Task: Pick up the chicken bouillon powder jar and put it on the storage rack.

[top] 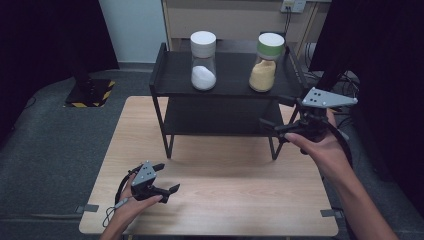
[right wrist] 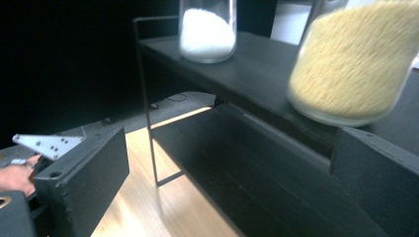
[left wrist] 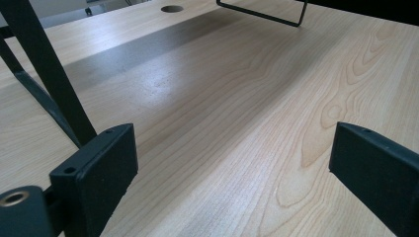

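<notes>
Over at the rack's point(top: 170, 70) right end, the right gripper point(top: 280, 131) sat with jaws spread wide, nothing between them, pointed at the jar of yellow grains point(top: 265, 62) on the top shelf, close but not touching it. Left gripper point(top: 167, 177) hung low over the wooden table point(top: 240, 200), jaws wide open too, empty. White-powder jar point(top: 203, 60) stood beside the yellow one.

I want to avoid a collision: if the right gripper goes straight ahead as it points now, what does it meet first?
Probably the black shelf rack: the right gripper, jaws open, aims about at its top shelf edge, just under the jar of yellow grains. Depth is unclear, so the jar's base might be touched first.
</notes>
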The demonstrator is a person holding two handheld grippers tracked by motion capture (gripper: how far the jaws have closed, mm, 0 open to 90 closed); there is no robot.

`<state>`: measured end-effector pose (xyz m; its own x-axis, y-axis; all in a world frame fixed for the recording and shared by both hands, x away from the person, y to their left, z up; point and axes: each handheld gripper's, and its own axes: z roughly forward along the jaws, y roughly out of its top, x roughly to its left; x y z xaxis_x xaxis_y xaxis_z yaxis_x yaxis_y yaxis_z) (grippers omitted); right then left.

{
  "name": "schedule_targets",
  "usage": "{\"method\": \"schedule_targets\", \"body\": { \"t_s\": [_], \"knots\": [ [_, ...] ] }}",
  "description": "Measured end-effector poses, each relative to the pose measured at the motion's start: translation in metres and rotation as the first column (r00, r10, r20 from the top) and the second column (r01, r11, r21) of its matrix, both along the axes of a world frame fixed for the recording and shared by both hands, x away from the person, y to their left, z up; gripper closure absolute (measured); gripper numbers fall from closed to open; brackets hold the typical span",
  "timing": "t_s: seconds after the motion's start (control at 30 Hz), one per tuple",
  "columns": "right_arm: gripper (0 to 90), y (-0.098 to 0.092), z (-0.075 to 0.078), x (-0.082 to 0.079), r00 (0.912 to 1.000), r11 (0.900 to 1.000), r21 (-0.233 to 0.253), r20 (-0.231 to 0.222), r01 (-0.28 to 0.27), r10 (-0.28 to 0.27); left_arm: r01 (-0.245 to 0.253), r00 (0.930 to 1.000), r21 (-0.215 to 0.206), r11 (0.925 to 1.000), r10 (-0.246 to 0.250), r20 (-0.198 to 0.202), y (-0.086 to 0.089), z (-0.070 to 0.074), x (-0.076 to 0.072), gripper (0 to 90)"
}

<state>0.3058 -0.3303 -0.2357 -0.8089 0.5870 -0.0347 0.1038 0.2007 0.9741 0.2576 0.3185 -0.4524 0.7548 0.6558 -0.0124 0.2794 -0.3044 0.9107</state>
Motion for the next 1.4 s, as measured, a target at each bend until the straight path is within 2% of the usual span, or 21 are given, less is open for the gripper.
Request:
{"method": "schedule_targets", "body": {
  "t_s": [0.37, 0.43, 0.63, 0.97, 1.13, 1.2, 1.4],
  "knots": [
    [2.0, -0.007, -0.045, -0.007, 0.9984, 1.0, -0.003, -0.056, 0.004, -0.004, 0.003, 1.0, 0.01, 0.9999, -0.003, -0.005, -0.002, -0.001, 0.0, 3.4],
    [1.9, -0.008, -0.052, -0.008, 0.9983, 1.0, -0.014, -0.058, 0.006, -0.007, 0.003, 1.0, 0.009, 1.0, -0.003, -0.007, -0.002, -0.001, 0.001, 3.4],
    [2.3, -0.012, -0.077, -0.012, 0.9981, 1.0, 0.003, -0.058, 0.019, -0.019, 0.0, 1.0, 0.007, 1.0, 0.0, -0.006, -0.001, -0.001, 0.0, 3.4],
    [1.2, -0.02, -0.107, -0.021, 0.9947, 0.996, -0.019, -0.06, 0.083, -0.084, 0.0, 0.9999, 0.01, 1.0, 0.0, -0.01, -0.001, -0.002, 0.001, 3.4],
    [1.0, -0.025, -0.124, -0.022, 0.9911, 0.994, -0.014, -0.078, 0.107, -0.108, 0.0, 1.0, 0.008, 1.0, 0.0, -0.01, -0.001, -0.002, 0.0, 3.4],
    [1.0, -0.026, -0.126, -0.023, 0.9904, 0.994, -0.014, -0.081, 0.111, -0.112, 0.0, 0.9999, 0.008, 1.0, 0.001, -0.011, -0.001, -0.002, 0.0, 3.4],
    [1.8, -0.032, -0.145, -0.025, 0.9821, 0.989, -0.024, -0.118, 0.145, -0.147, 0.0, 0.9999, 0.01, 0.9999, 0.0, -0.011, -0.001, -0.003, 0.001, 3.4]
  ]
}}
